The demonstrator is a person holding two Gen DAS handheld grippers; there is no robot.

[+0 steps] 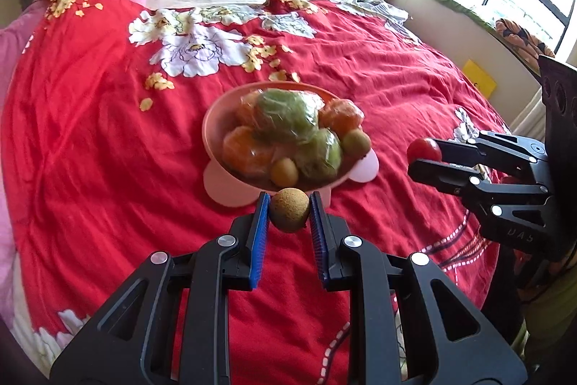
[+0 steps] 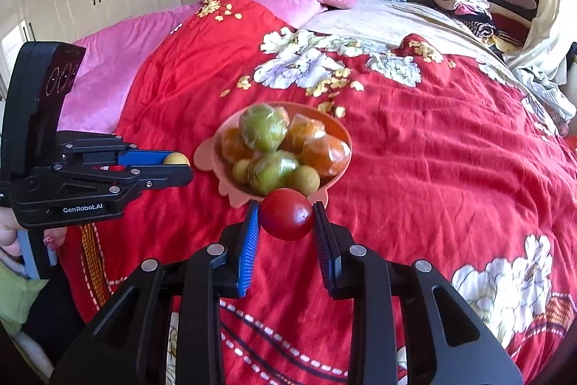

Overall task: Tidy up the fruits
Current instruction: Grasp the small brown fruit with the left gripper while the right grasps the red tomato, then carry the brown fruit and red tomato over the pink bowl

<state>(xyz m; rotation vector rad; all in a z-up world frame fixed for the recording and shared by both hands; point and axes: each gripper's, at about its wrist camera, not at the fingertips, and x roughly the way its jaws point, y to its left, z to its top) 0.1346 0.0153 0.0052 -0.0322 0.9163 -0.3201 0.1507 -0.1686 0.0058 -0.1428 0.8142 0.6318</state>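
The left gripper (image 1: 289, 212) pinches a small brown fruit (image 1: 289, 210) at lower centre; the right gripper (image 2: 286, 217) clamps a red fruit (image 2: 286, 213). Carry each over the pink bowl (image 1: 216, 118) at mid-frame and release low into gaps, since the wrapped fruits are heaped and could roll.

Left gripper (image 1: 289, 210) clamps a small brown fruit (image 1: 289, 210), pink bowl (image 1: 212, 125) of wrapped fruit just ahead on the red quilt (image 1: 90, 150), right gripper (image 1: 423, 156) pinching a red fruit (image 1: 423, 149) off to its right.

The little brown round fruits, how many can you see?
3. One is pinched in the left tool; two sit at the pink bowl's near edge. More may hide under the wrapped fruit.
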